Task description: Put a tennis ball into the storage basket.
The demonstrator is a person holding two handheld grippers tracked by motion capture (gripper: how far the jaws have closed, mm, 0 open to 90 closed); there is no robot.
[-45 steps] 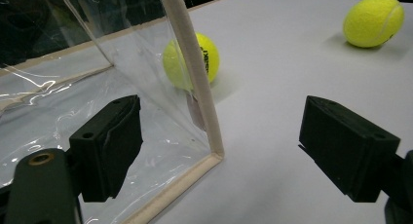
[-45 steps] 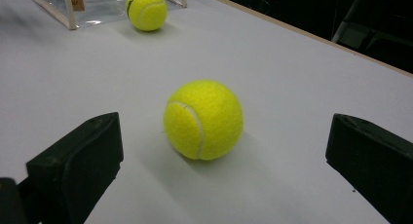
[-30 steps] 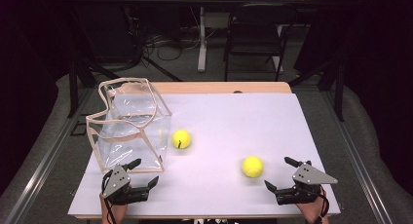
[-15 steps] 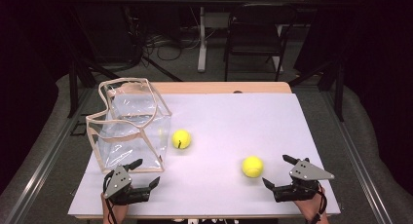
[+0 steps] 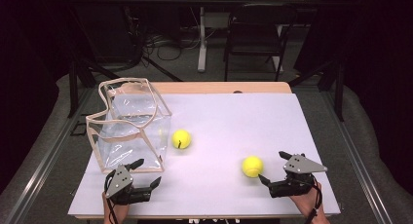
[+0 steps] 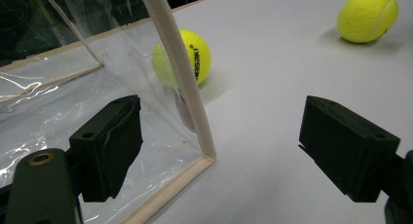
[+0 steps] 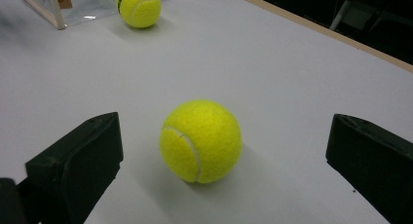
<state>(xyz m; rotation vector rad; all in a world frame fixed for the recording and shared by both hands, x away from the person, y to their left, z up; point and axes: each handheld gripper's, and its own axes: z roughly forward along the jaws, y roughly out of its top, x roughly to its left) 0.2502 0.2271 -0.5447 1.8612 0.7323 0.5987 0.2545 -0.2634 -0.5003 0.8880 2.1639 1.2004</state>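
Observation:
Two yellow tennis balls lie on the white table [image 5: 229, 121]. The near ball [image 5: 253, 166] [image 7: 201, 140] rests just ahead of my right gripper [image 5: 274, 167] [image 7: 214, 158], whose jaws stand wide open on either side of it without touching. The far ball [image 5: 181, 139] [image 7: 139, 7] [image 6: 187, 56] lies beside a clear plastic bag [image 5: 129, 129] [image 6: 73, 102] with beige edging. My left gripper [image 5: 146, 173] [image 6: 219, 146] is open at the bag's near corner, one jaw in front of the clear wall, the beige corner edge between the jaws.
The table's front edge runs just under both grippers. Beyond the far edge stand a chair [image 5: 255, 36] and table legs with cables on the floor. Grey padding flanks the table left and right.
My right gripper has moved left toward the near ball, so the ball now sits between its open jaws. The left gripper has barely shifted.

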